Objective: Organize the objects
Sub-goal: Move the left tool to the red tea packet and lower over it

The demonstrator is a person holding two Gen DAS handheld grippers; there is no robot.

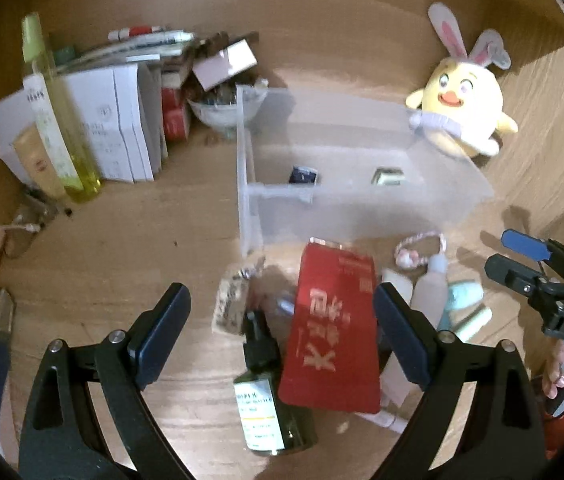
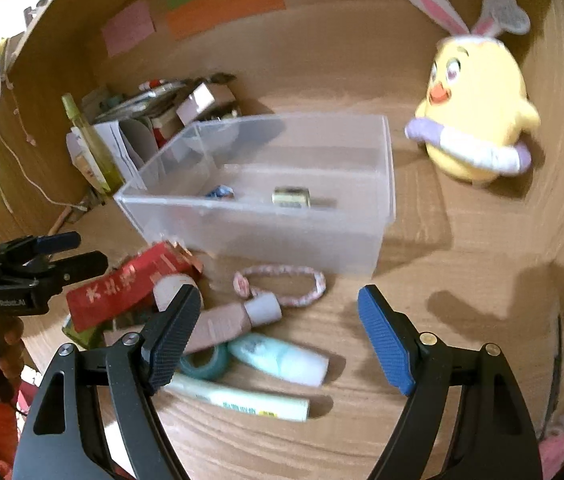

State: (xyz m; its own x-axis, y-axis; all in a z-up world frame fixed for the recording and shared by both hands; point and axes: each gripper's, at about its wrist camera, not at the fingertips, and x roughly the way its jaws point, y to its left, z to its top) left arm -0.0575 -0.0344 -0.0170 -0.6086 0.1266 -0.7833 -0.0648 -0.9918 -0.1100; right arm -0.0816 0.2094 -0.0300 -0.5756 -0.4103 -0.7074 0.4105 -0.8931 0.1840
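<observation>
The clear bin [image 2: 266, 216] is the landmark: it sits on the wooden desk [image 2: 462, 280] with its open top free and only two small items on its floor, so there is ample room to drop things in. A plush chick [image 2: 478, 120] stands just beyond the bin's right end, and a stack of boxes [image 1: 118, 120] crowds its left end. That leaves the near long wall as the open approach. In front of that wall lies the loose clutter still to be sorted. The red packet [image 1: 334, 328] is the biggest piece, its long axis running from the bin toward the left gripper [image 1: 282, 336], whose jaws are spread wide and hold nothing. The packet lies between them, nearer the right-hand finger, and leans on a dark bottle [image 1: 270, 400], so a grasp there would probably need the jaws to close across its short width. The right gripper [image 2: 278, 336] is also spread and empty, hovering over smaller pieces – a pale tube [image 2: 238, 400], a mint bottle [image 2: 278, 356] and a tape roll [image 2: 206, 360], all lying roughly crosswise to the jaws. A pink bracelet [image 2: 282, 284] lies just before the bin wall. The left gripper looks better placed for the packet.
</observation>
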